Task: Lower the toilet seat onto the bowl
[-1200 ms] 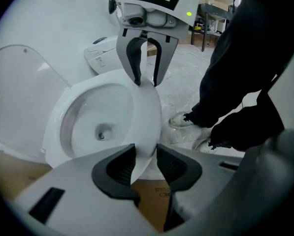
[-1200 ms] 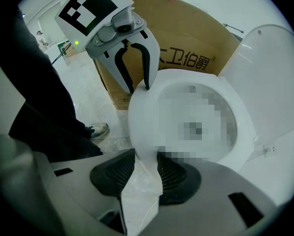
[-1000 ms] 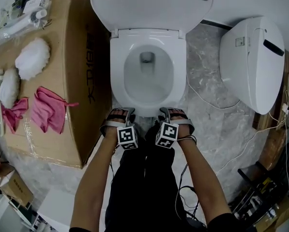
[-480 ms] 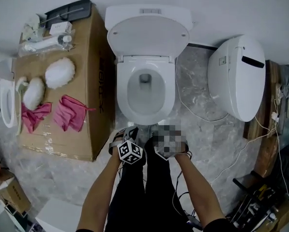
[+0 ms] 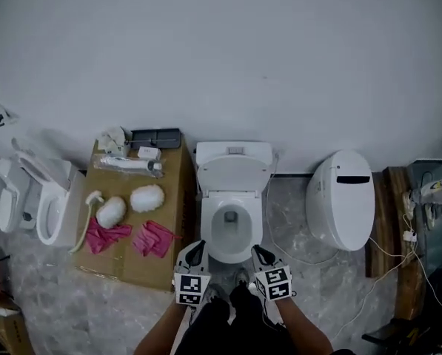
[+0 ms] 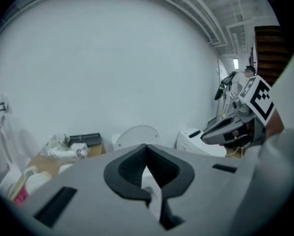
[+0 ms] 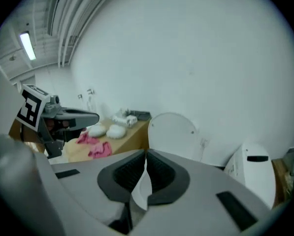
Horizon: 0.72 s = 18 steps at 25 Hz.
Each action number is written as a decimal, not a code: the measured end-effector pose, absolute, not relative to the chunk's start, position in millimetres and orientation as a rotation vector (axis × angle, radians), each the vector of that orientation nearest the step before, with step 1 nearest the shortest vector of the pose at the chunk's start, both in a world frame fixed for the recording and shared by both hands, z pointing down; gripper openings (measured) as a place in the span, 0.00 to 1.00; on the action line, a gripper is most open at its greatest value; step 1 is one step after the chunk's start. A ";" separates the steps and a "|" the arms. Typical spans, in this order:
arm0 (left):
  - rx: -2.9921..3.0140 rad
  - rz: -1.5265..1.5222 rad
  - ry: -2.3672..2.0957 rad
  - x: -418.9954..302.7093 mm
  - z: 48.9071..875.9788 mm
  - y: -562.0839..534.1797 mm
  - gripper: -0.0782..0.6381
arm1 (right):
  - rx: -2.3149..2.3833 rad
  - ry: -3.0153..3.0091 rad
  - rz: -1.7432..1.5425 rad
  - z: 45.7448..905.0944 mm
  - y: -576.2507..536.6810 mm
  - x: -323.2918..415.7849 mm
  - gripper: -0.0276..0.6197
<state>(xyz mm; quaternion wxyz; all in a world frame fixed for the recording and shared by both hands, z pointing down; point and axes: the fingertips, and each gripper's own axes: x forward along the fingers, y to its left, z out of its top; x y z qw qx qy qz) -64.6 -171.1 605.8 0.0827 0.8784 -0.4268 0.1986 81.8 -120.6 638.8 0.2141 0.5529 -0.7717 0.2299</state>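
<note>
1. Head view: toilet seat (image 5: 214, 226) seems flat on the bowl (image 5: 232, 234), lid (image 5: 234, 174) upright; left gripper (image 5: 194, 256) and right gripper (image 5: 260, 256) near its front, not touching.
2. Left gripper view: jaws together, empty.
3. Right gripper view: jaws have just been closing and now meet, nothing between.

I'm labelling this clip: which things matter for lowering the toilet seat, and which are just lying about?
Job: middle toilet, its seat, its raised lid.
Lying about: cardboard box, pink cloths, white fluffy pads, closed toilet at right.
</note>
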 end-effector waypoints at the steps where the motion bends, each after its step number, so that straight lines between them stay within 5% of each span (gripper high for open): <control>1: 2.641 0.550 -1.306 -68.0 576.8 -172.1 0.12 | 1.581 -2.171 0.597 609.3 -123.0 81.6 0.10; 7: 2.706 0.345 -1.402 -75.5 466.3 -147.0 0.12 | 1.788 -2.295 0.453 492.5 -106.6 73.1 0.10; 18: 2.679 0.303 -1.401 -76.2 434.7 -120.1 0.12 | 1.847 -2.379 0.331 434.9 -95.0 60.6 0.10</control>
